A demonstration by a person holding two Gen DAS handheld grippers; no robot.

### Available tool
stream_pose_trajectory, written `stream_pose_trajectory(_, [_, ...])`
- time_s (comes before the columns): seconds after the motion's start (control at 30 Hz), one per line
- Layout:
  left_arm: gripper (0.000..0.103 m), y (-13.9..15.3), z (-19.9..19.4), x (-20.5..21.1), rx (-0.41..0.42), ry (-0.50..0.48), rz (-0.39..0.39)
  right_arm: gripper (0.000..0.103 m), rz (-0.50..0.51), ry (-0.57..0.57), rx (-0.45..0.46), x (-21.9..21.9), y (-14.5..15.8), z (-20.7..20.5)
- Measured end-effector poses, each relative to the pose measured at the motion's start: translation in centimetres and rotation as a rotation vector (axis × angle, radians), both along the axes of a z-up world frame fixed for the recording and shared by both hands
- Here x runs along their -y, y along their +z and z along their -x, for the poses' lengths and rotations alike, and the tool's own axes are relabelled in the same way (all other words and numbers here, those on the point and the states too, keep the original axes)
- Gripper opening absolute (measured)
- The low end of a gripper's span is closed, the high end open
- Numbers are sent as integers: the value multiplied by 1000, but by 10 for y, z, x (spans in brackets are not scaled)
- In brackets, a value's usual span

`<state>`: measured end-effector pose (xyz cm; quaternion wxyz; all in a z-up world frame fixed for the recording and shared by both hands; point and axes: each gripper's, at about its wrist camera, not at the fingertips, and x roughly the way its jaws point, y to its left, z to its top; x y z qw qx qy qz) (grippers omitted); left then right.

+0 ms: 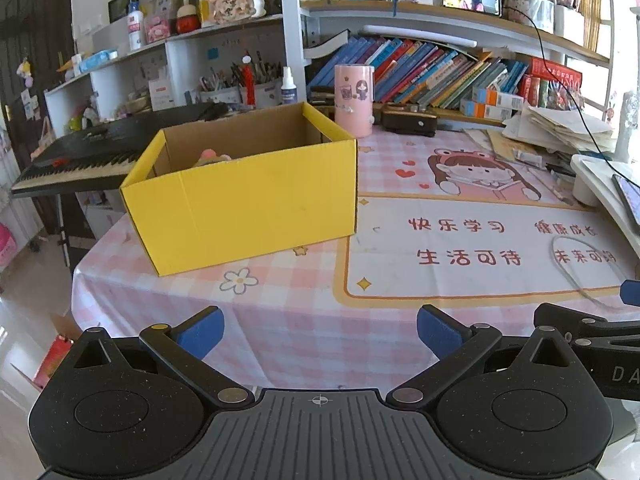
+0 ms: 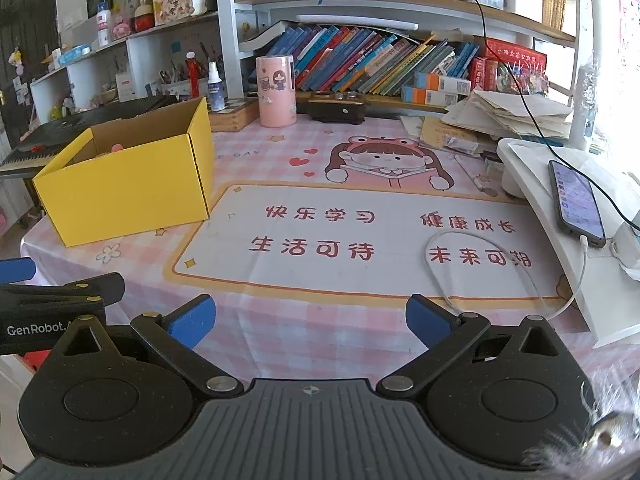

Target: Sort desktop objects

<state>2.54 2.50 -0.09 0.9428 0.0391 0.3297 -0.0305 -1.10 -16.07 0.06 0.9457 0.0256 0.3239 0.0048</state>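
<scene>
An open yellow cardboard box [image 1: 244,200] stands on the left part of the pink checked tablecloth [image 1: 304,328]; the same box [image 2: 128,188] shows at the left in the right wrist view. A pink and yellow item [image 1: 212,157] peeks over its rim. My left gripper [image 1: 320,332] hovers near the table's front edge, open, with nothing between its blue pads. My right gripper [image 2: 308,322] is beside it to the right, also open and empty. Each gripper shows at the edge of the other's view. A white charging cable [image 2: 444,268] loops on the printed desk mat [image 2: 360,236].
A pink cylinder holder [image 2: 276,90] and a dark wooden box [image 2: 336,110] stand at the back by rows of books. A white stand [image 2: 560,216] at the right carries a plugged-in phone [image 2: 576,204]. Stacked papers [image 2: 516,116] lie behind it. A keyboard piano [image 1: 96,152] sits off the table's left.
</scene>
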Motion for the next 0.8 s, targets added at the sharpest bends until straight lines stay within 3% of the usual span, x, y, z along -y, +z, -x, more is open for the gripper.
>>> stream_pose_trajectory(0.8, [103, -1, -4, 1, -2, -6, 14, 102, 5, 7, -10, -2, -2, -5])
